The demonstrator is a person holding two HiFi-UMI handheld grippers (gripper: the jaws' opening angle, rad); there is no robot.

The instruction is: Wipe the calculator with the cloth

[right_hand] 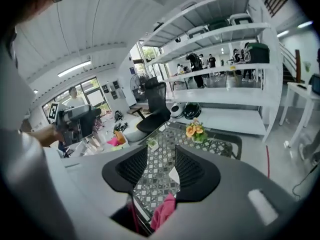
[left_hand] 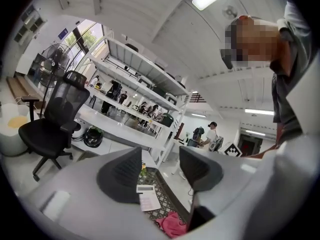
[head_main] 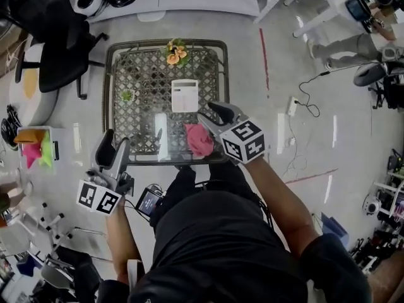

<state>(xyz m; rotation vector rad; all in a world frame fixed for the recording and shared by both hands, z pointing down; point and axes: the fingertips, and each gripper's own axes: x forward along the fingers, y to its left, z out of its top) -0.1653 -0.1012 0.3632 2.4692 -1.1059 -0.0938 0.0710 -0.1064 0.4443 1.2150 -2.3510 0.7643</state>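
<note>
While the cloth (head_main: 199,139) lies by the table's (head_main: 106,87) near edge, a bit toward the right corner, the right gripper (head_main: 213,115) hangs just over its far side. Its fingers are spread, with nothing in them. The cloth is under the fingers, a little toward the person, so the next move looks like a short dip down and back.

The calculator (head_main: 185,95) sits in the middle of the table, with its long side running from the near edge to the far edge. It is apart from the cloth.

The left gripper (head_main: 113,145) is off the table by the near left corner. It is open too and holds nothing, so the right one is much nearer.

The head view shows the whole calculator. The right gripper view shows only a white corner of it between the fingers.
</note>
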